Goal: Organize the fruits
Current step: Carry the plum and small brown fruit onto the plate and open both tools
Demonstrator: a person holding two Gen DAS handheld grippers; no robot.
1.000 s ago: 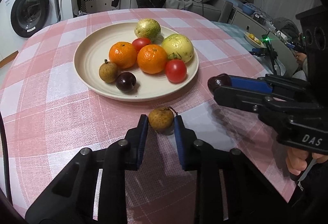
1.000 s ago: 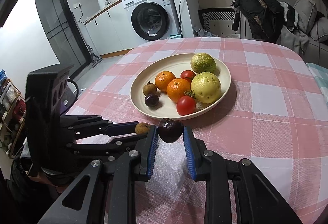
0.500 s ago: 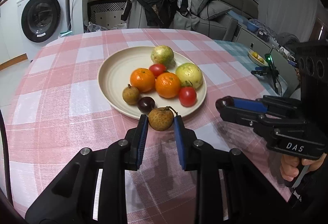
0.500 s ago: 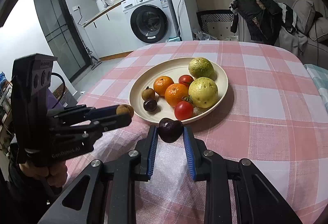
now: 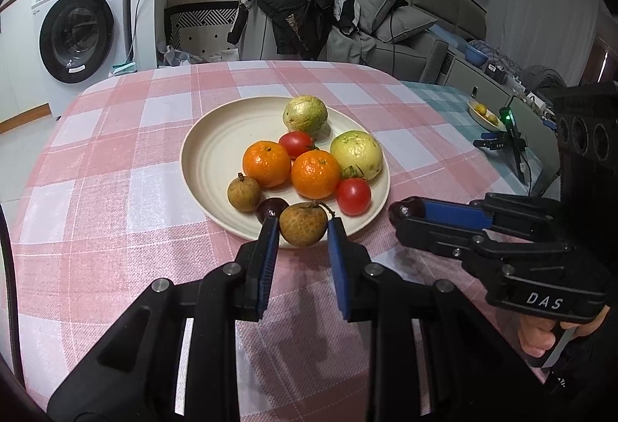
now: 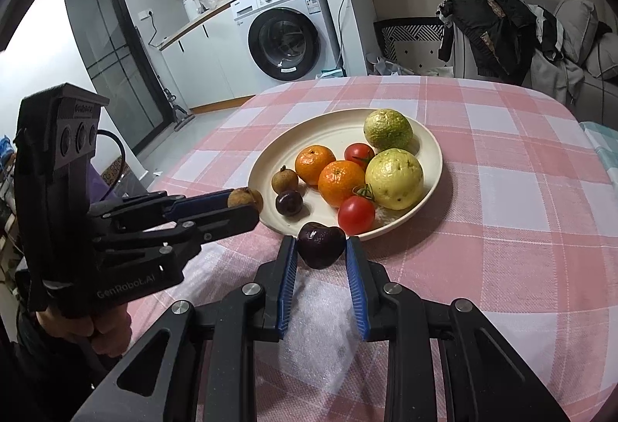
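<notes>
A cream plate [image 5: 216, 151] [image 6: 332, 128] on the pink checked tablecloth holds two oranges, two tomatoes, two pale green guavas, a brown longan and a small dark fruit. My left gripper [image 5: 303, 227] is shut on a brown longan [image 5: 302, 225], held in the air just over the plate's near rim. In the right wrist view that longan [image 6: 247, 198] shows at the tip of the left gripper [image 6: 243, 207], beside the plate's left edge. My right gripper [image 6: 321, 248] is shut on a dark purple fruit [image 6: 320, 244] just in front of the plate.
The right gripper [image 5: 401, 211], held by a hand, reaches in from the right in the left wrist view. A washing machine [image 5: 77, 31], a chair draped with dark clothes [image 5: 293, 12] and a sofa stand beyond the table. A teal checked cloth [image 5: 444, 97] covers the far right.
My left gripper has risen off the tablecloth with the longan and pulled back, so the plate looks farther and more of the room shows. The right gripper keeps still with its dark fruit.
</notes>
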